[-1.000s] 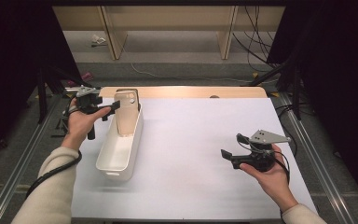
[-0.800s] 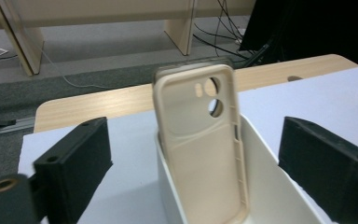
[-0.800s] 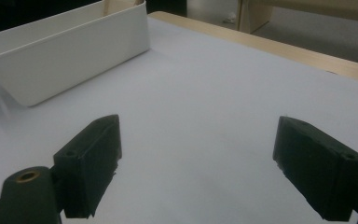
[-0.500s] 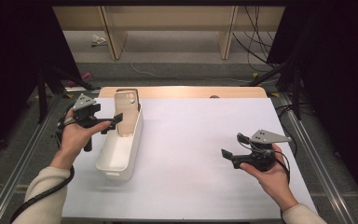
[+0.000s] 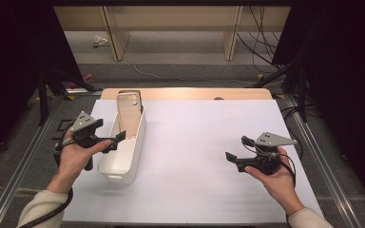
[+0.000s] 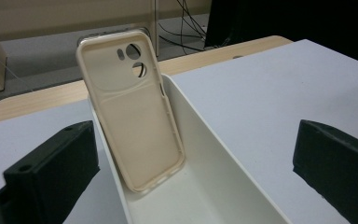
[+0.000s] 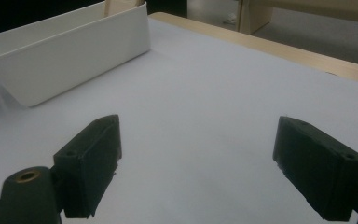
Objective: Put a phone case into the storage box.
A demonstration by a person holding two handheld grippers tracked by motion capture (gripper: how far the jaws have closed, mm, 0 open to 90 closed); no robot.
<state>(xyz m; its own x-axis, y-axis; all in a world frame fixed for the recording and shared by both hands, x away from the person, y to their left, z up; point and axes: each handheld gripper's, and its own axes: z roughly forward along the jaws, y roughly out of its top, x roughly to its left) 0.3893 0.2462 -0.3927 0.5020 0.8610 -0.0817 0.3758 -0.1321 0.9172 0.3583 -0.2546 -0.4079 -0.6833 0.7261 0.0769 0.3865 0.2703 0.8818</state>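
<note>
A beige phone case (image 5: 129,113) (image 6: 134,116) stands tilted in the far end of a long white bin (image 5: 132,156) (image 6: 214,154), leaning on the bin's end wall. My left gripper (image 5: 114,141) (image 6: 193,175) hovers at the bin's left rim, behind the case and apart from it. Its jaws have just been opening and stand open with nothing pressed between them. My right gripper (image 5: 235,162) (image 7: 205,163) rests low over the white table sheet (image 5: 204,142) at the right, open and empty, pointing toward the bin (image 7: 74,51).
A wooden strip (image 5: 185,93) borders the table's far edge. Metal rails (image 5: 313,152) run along both sides. Beyond lie cables (image 5: 261,28) and wooden furniture legs (image 5: 109,28) on the floor.
My left hand has drawn back toward the person along the bin, away from the phone case, which stays leaning in the bin. Its jaws stand wider. The right hand has kept still.
</note>
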